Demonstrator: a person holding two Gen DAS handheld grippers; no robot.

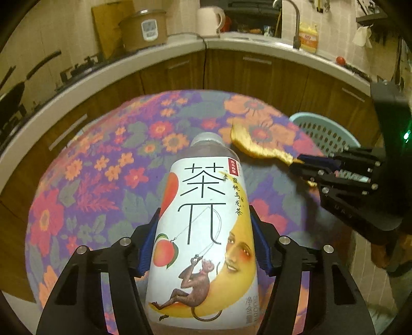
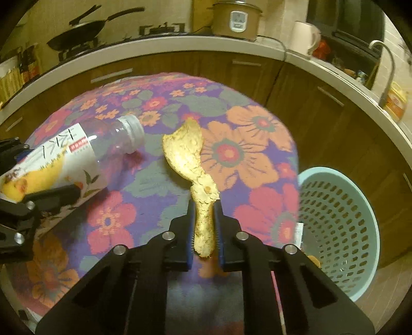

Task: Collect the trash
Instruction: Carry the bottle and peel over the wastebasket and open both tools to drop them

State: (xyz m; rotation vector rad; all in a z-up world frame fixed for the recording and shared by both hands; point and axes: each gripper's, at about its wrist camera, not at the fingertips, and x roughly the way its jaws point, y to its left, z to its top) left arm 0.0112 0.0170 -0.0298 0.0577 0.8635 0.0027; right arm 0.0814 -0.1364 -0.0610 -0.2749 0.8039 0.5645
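My left gripper [image 1: 204, 219] is shut on an empty tea bottle [image 1: 203, 232] with a white and yellow label, held above the floral table [image 1: 103, 167]. The bottle also shows at the left of the right wrist view [image 2: 67, 159], uncapped mouth pointing right. My right gripper [image 2: 203, 208] is shut on a yellow peel [image 2: 190, 154], which sticks forward over the table. In the left wrist view the right gripper [image 1: 301, 167] holds the peel [image 1: 252, 143] at the right. A light blue perforated basket [image 2: 340, 226] stands on the floor right of the table; its rim shows in the left wrist view [image 1: 324, 128].
A kitchen counter [image 1: 128, 61] with wooden cabinets curves behind the table. On it stand a rice cooker [image 1: 144, 29], a white kettle [image 1: 209, 20], a stove with a pan [image 2: 79, 28] and a sink faucet [image 1: 296, 23]. Some scraps lie in the basket bottom.
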